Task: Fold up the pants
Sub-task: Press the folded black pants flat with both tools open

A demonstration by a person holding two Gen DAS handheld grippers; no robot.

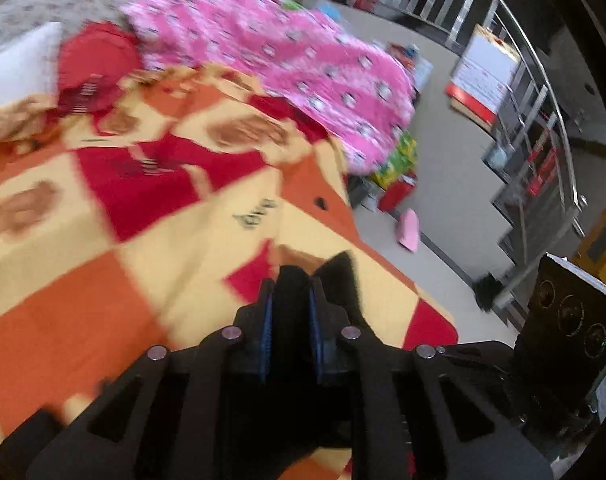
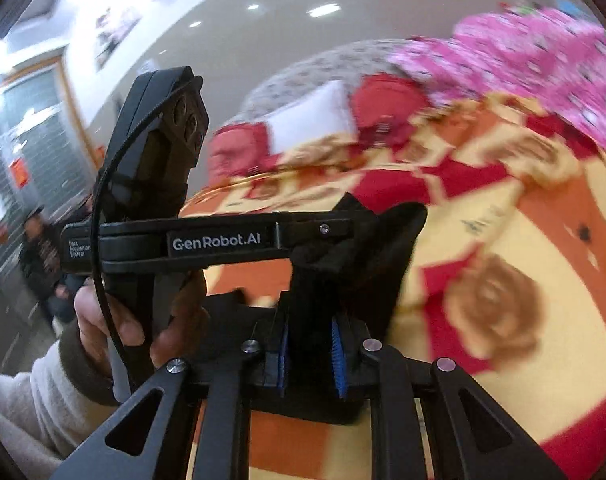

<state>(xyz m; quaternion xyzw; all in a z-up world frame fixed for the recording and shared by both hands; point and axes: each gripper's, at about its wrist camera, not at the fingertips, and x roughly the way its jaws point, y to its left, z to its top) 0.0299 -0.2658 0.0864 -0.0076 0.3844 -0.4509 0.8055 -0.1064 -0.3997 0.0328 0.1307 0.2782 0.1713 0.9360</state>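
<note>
Black pants are pinched in both grippers and held above a bed. In the left wrist view my left gripper [image 1: 291, 280] is shut on the black pants [image 1: 339, 276], a fold of cloth sticking up past the tips. In the right wrist view my right gripper [image 2: 311, 304] is shut on the black pants [image 2: 387, 248], which bunch up above the blue pads. The left gripper [image 2: 343, 228] reaches in from the left, held by a hand, and grips the same cloth close beside the right one. Most of the pants are hidden below the grippers.
A yellow, orange and red checked blanket [image 1: 143, 220] covers the bed. A pink patterned quilt [image 1: 287, 60], a red pillow [image 1: 95, 64] and a white pillow [image 1: 15, 64] lie at the far end. The bed edge drops to a grey floor [image 1: 443, 184] with boxes and a metal staircase on the right.
</note>
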